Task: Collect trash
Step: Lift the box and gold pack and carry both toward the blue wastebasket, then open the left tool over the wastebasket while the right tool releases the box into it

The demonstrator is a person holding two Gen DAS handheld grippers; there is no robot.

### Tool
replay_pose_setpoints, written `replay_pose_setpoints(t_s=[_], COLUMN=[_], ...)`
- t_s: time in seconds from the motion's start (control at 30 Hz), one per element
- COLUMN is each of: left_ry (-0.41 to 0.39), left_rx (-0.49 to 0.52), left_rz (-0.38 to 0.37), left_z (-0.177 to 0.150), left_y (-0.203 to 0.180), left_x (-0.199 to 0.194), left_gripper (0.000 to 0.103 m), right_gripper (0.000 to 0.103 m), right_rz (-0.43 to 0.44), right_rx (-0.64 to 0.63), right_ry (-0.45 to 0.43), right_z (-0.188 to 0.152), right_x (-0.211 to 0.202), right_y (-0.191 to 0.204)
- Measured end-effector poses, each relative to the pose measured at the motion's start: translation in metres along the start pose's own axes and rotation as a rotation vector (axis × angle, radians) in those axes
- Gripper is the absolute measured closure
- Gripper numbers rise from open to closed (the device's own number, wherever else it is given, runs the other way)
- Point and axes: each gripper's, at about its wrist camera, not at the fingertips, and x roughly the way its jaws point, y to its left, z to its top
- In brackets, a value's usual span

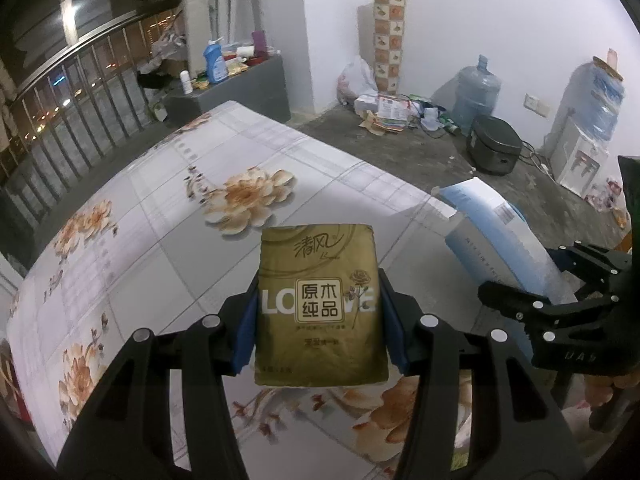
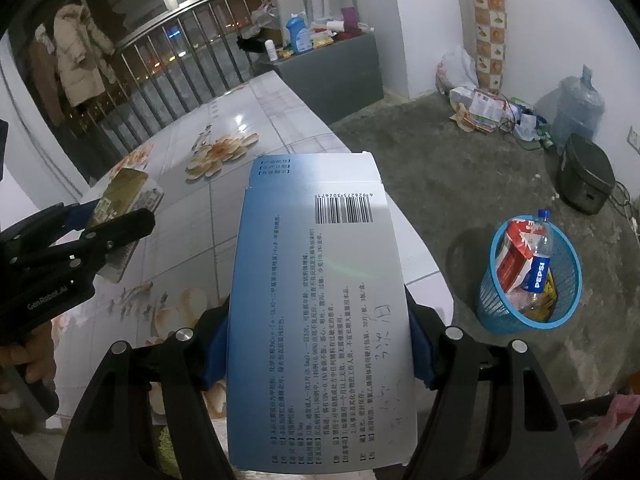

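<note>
My left gripper (image 1: pixel 318 312) is shut on a gold tissue pack (image 1: pixel 320 304), its blue pads pressing both sides, held above the flower-print table (image 1: pixel 160 240). My right gripper (image 2: pixel 318 344) is shut on a flat blue and white medicine box (image 2: pixel 320 300) with a barcode and printed text. In the left wrist view the box (image 1: pixel 488 236) and the right gripper (image 1: pixel 532 300) show at the right. Over in the right wrist view the tissue pack (image 2: pixel 120 196) and the left gripper (image 2: pixel 96 232) sit at the left. A blue mesh bin (image 2: pixel 528 276) stands on the floor, right of the table.
The bin holds a Pepsi bottle (image 2: pixel 540 256) and red wrappers. On the concrete floor are a dark rice cooker (image 2: pixel 586 176), a water jug (image 2: pixel 576 108) and scattered papers (image 2: pixel 484 108). A grey cabinet (image 2: pixel 340 68) with bottles stands behind the table, by a railing (image 2: pixel 168 64).
</note>
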Motion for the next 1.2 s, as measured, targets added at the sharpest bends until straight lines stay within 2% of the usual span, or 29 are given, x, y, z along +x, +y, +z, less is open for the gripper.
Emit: replay_pose_setpoints(t_s=[0.17, 0.4, 0.5, 0.63, 0.77, 0.9, 1.07, 1.2], left_ry=[0.010, 0.001, -0.012, -0.007, 0.066, 0.238, 0.333, 0.361], left_rx=[0.024, 0.064, 0.100, 0.155, 0.193, 0.190, 0.219, 0.241], left_rz=[-0.023, -0.122, -0.177, -0.276, -0.401, -0.534, -0.571, -0.582], left_z=[0.013, 0.048, 0.066, 0.095, 0.122, 0.142, 0.145, 0.150], left_y=[-0.016, -0.054, -0.077, -0.118, -0.163, -0.219, -0.273, -0.309], left_x=[0.009, 0.024, 0.031, 0.050, 0.085, 0.146, 0.203, 0.242], left_gripper=[0.054, 0.054, 0.054, 0.054, 0.054, 0.053, 0.053, 0.053], right_gripper=[0.034, 0.034, 0.034, 0.034, 0.034, 0.034, 0.034, 0.033], right_rz=[0.017, 0.003, -0.038, -0.094, -0.115, -0.043, -0.071, -0.077], right_rx=[0.042, 0.145, 0.217, 0.392, 0.640, 0.973, 1.166, 1.256], right_ry=[-0.024, -0.087, -0.138, -0.194, -0.190, -0.165, -0.101, -0.104], right_z=[0.000, 0.006, 0.009, 0.004, -0.013, -0.045, -0.075, -0.084], right_x=[-0.005, -0.023, -0.036, -0.049, -0.047, -0.015, 0.034, 0.056], right_y=[-0.017, -0.065, -0.097, -0.159, -0.227, -0.301, -0.361, -0.391])
